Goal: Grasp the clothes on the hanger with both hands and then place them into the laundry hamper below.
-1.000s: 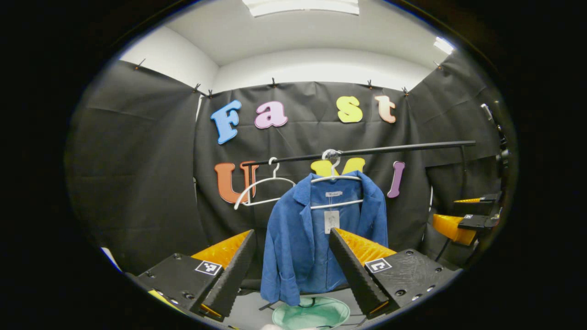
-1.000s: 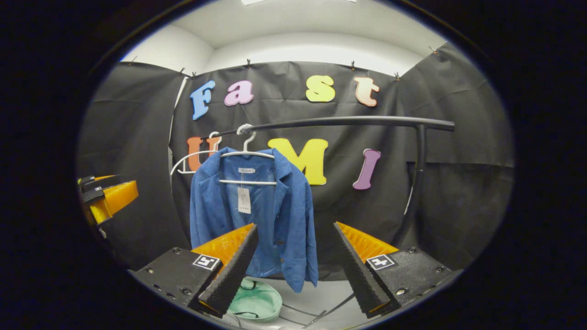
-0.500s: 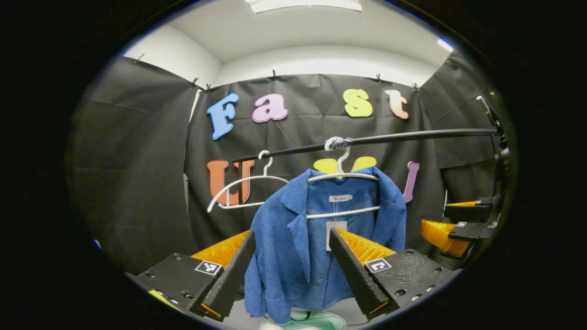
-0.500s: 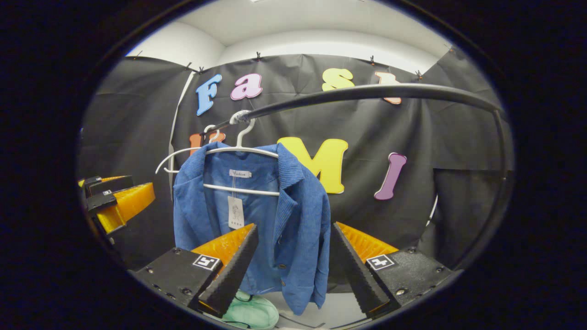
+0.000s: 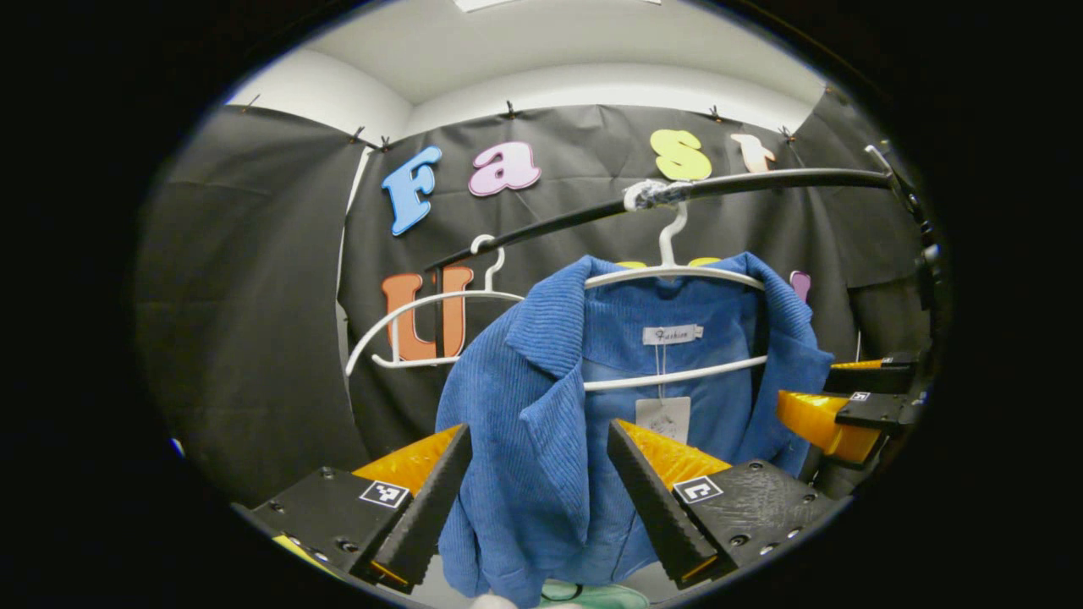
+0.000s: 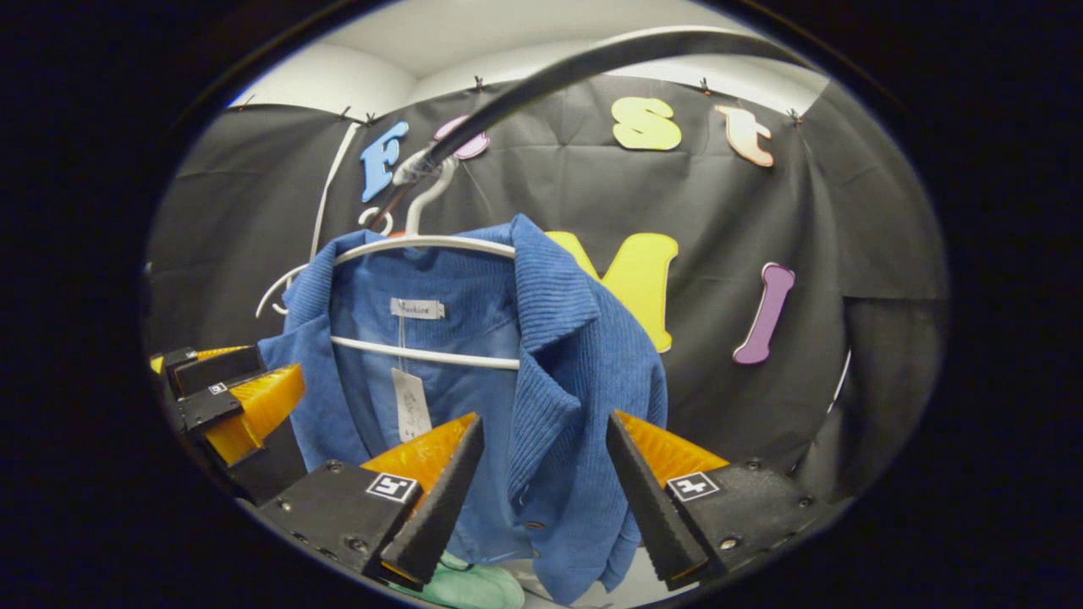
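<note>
The blue jacket (image 5: pixel 541 440) hung on a white hanger (image 5: pixel 677 275) from the black rail (image 5: pixel 761 180), above the green hamper (image 6: pixel 474 588). The left gripper (image 5: pixel 535 491) and right gripper (image 6: pixel 541 486), both spread wide, each framed one front panel, apparently positioned for a two-sided grasp.

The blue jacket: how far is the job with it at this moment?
Done: nothing. The blue jacket hangs on its white hanger on the rail. In hand: the left gripper and the right gripper are both open, each with a front panel of the jacket showing between its fingers, neither closed on cloth. Left: grasp with both, pull it off, place it in the green hamper below.
</note>
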A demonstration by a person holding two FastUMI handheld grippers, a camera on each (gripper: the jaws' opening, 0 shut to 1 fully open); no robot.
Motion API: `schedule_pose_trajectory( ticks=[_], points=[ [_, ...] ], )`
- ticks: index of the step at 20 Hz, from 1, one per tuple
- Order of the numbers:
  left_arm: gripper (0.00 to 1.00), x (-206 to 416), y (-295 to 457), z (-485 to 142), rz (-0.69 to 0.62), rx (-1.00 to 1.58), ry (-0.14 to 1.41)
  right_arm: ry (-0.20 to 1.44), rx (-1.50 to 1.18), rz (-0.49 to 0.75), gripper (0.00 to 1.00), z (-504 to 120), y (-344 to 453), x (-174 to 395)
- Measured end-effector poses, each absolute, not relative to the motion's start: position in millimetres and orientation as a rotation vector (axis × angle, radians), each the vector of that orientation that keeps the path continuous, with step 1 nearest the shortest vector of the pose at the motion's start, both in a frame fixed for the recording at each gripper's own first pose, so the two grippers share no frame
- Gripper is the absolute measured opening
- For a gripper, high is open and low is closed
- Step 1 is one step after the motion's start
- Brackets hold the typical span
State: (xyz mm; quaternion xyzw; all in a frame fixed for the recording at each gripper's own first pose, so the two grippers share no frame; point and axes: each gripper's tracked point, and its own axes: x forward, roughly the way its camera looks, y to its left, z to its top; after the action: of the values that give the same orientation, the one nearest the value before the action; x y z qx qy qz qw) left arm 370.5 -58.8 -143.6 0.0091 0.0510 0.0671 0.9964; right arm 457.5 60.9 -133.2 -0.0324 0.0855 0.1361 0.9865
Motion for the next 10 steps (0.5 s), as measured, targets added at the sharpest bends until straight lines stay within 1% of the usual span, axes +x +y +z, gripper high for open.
schedule_pose_trajectory(
  ticks=[3, 6, 7, 8, 10],
  points=[
    [0.97, 383.3, -59.6, -153.1, 0.139, -0.002, 0.11, 0.188, -0.052, 0.286, 0.84, -143.7, 62.2, 472.7],
    [0.98, 396.0, -57.4, -161.1, 0.147, -0.02, 0.12, 0.19, -0.047, 0.299, 0.78, -146.9, 62.9, 483.6],
    [0.98, 399.7, -57.5, -162.2, 0.148, -0.029, 0.123, 0.189, -0.037, 0.3, 0.74, -145.9, 61.2, 485.7],
    [0.9, 402.6, -57.9, -163.5, 0.149, -0.035, 0.127, 0.19, -0.029, 0.304, 0.7, -147.4, 60.7, 488.3],
    [0.74, 407.1, -56.0, -169.5, 0.153, -0.036, 0.149, 0.192, -0.003, 0.33, 0.56, -149.1, 63.7, 490.6]
  ],
)
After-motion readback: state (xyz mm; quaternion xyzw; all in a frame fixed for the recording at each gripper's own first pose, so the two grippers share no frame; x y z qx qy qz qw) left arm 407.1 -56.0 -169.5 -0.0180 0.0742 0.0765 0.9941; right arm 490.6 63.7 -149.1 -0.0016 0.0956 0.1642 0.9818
